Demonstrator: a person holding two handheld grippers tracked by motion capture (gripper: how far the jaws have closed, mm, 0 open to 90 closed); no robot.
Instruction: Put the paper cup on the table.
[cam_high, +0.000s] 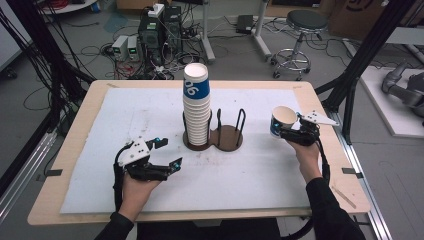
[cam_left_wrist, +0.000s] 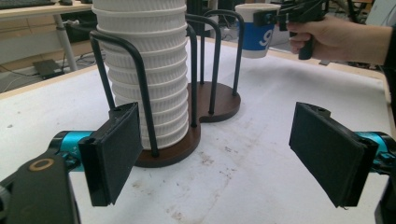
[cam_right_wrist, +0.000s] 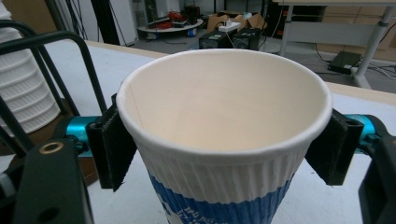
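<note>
Right gripper (cam_high: 291, 131) jaws pinch a blue-and-white paper cup (cam_right_wrist: 224, 144) by its sides, held between the pads. Left gripper (cam_left_wrist: 217, 154) jaws spread wide, nothing between them, cup stack (cam_left_wrist: 147, 70) just beyond.

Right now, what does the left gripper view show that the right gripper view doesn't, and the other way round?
Left gripper view: the left hand-held gripper with its jaws apart and nothing between them, the holder's brown base, and the person's hand carrying the right hand-held gripper.

Right gripper view: the inside of the paper cup, bare and cream-coloured, with both pads pressed on its ribbed wall.

Both: that blue-and-white cup, the stack of cups and the holder's black wire loops on the white table cover.
</note>
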